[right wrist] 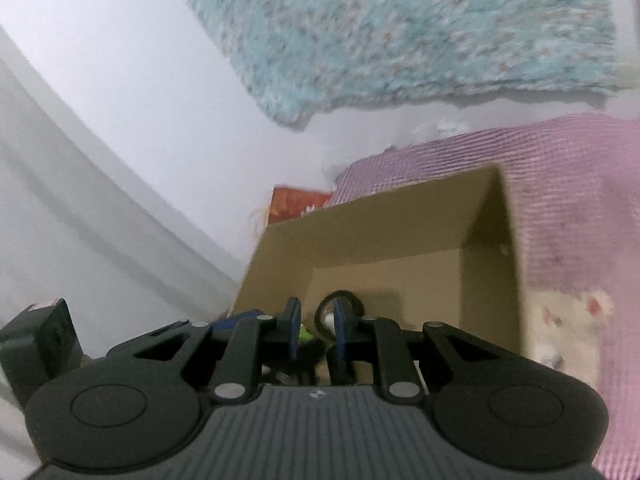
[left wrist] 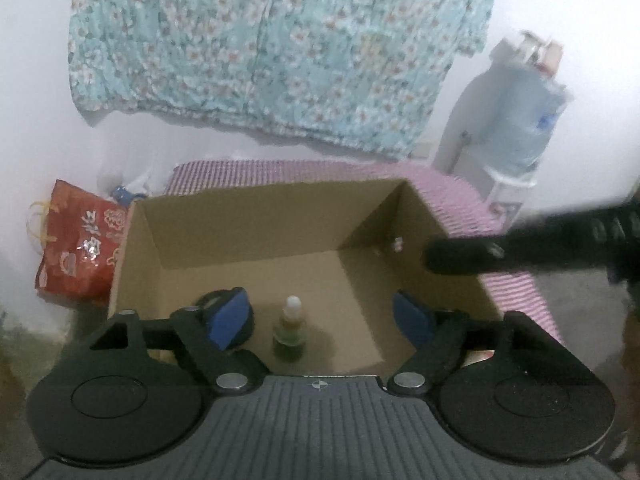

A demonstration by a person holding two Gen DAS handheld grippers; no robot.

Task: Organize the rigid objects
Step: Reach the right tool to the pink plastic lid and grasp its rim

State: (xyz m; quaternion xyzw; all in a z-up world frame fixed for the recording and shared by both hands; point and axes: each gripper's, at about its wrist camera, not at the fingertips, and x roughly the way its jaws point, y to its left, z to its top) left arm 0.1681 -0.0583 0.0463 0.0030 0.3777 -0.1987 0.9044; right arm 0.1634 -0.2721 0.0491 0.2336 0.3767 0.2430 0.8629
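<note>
- Two items sit on the floor of the cardboard box point(left wrist: 256, 232): a small dropper bottle point(left wrist: 290, 330), upright near the front wall, and a dark round object point(left wrist: 240, 320) just to its left.
- We read the left hand-held gripper point(left wrist: 326, 318) as wide apart and empty — the bottle stands between its blue pads point(left wrist: 230, 316), untouched.
- The right hand-held gripper point(right wrist: 316, 326) is nearly closed; whether it carries anything we cannot tell — blur hides the gap.
- To finish this release well, we lift the left unit straight up so neither pad tips the bottle.
- We keep the right unit clear of the box rim while approaching.
</note>
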